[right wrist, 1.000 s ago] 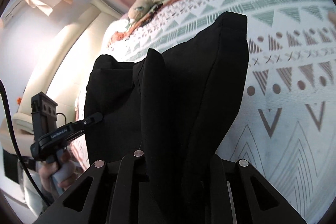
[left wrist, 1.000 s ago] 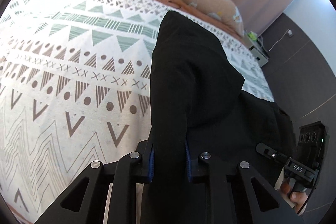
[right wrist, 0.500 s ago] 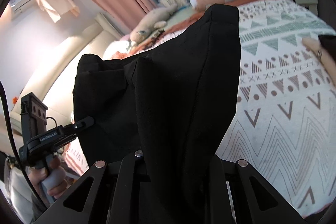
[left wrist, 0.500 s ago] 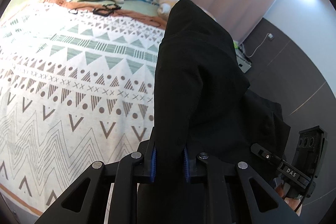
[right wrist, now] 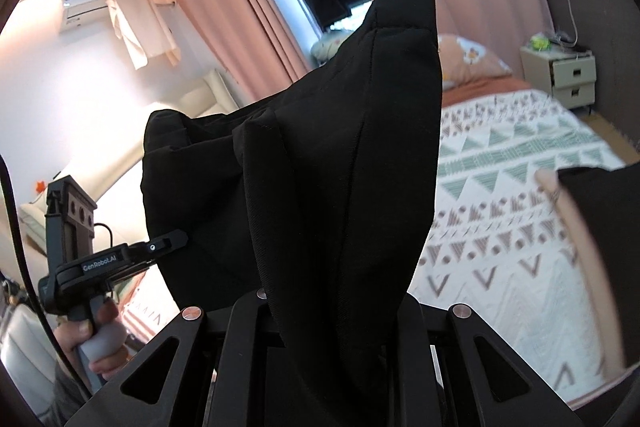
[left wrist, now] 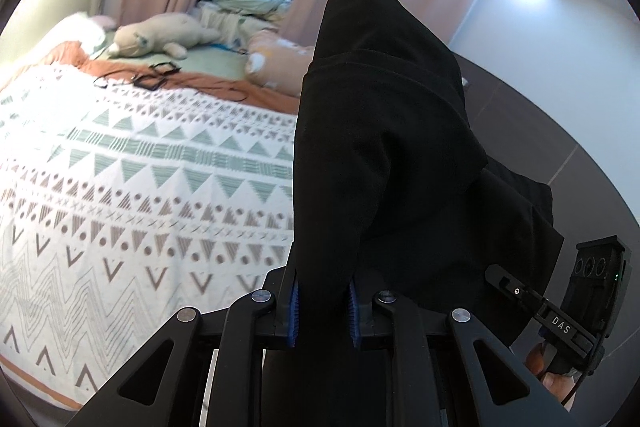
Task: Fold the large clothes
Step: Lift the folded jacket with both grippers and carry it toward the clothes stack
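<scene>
A large black garment point(left wrist: 384, 147) hangs in the air between my two grippers, above the patterned bed. My left gripper point(left wrist: 322, 303) is shut on one bunched edge of it, the blue pads pressing the cloth from both sides. My right gripper point(right wrist: 332, 307) is shut on another edge of the black garment point(right wrist: 320, 155), and the cloth hides its fingertips. Each wrist view shows the other gripper at the side: the right gripper point(left wrist: 516, 291) low on the right, the left gripper point(right wrist: 168, 243) low on the left, both at the garment's edge.
The bed point(left wrist: 120, 179) carries a white cover with a geometric pattern. Stuffed toys point(left wrist: 160, 35) and pillows lie at its far end before pink curtains. A nightstand point(right wrist: 560, 71) stands by the dark wall. A person's arm point(right wrist: 580, 239) reaches in from the right.
Both grippers have risen with the black garment, lifting it clear of the bed. The views now tilt up to the curtains, window and ceiling.
</scene>
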Demonstrator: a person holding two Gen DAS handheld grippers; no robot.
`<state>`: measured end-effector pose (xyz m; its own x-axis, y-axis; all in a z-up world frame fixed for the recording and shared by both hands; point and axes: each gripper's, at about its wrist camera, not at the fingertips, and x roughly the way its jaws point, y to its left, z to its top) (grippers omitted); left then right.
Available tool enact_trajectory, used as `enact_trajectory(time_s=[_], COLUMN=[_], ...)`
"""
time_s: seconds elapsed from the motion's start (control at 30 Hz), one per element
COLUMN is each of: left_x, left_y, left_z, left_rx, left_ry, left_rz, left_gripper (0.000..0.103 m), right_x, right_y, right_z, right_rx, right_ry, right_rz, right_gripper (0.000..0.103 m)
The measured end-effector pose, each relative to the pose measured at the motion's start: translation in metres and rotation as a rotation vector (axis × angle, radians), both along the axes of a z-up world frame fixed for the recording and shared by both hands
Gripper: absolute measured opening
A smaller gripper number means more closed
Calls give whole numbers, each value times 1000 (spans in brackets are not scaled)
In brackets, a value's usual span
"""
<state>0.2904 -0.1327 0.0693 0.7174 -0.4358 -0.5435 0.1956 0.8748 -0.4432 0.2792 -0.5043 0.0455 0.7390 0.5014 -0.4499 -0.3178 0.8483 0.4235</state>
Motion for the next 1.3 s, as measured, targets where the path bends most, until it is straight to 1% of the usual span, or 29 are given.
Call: enact_trajectory(time_s=[0.17, 0.27, 0.43, 0.57, 0.7, 0.87, 1.07, 1.17, 1.3], left_x=[-1, 1, 5, 9, 12, 20, 30, 33, 45], left_y=[-39, -67, -121, -172, -216, -267, -314, -340, -363], left_z=[30, 45, 62, 72, 76, 75, 69, 65, 53], left_rx=[13, 1, -3, 0, -5, -13, 4, 1, -18], left_ry=[-39, -51, -60, -60, -68, -50, -25, 6, 66], left_rz=[-48, -88, -161, -224, -273, -336, -418, -451, -487], left_gripper=[19, 19, 19, 18, 18, 18, 18, 18, 18], right_x=[-13, -20, -34, -44, -52, -56, -61, -56, -45], right_y=[-33, -59, -103, -143, -177, -218, -251, -268, -282], right_z=[25, 38, 63, 76, 87, 92, 91, 89, 87], right_rx=[-16, -30, -73, -103, -135, -182, -212, -234, -264], right_ry=[-44, -61, -91, -97, -101, -99, -73, -51, -28], right_rz=[-32, -60, -117, -177, -239, -311, -394, -425, -469], right_gripper=[18, 18, 18, 18, 18, 18, 18, 18, 17])
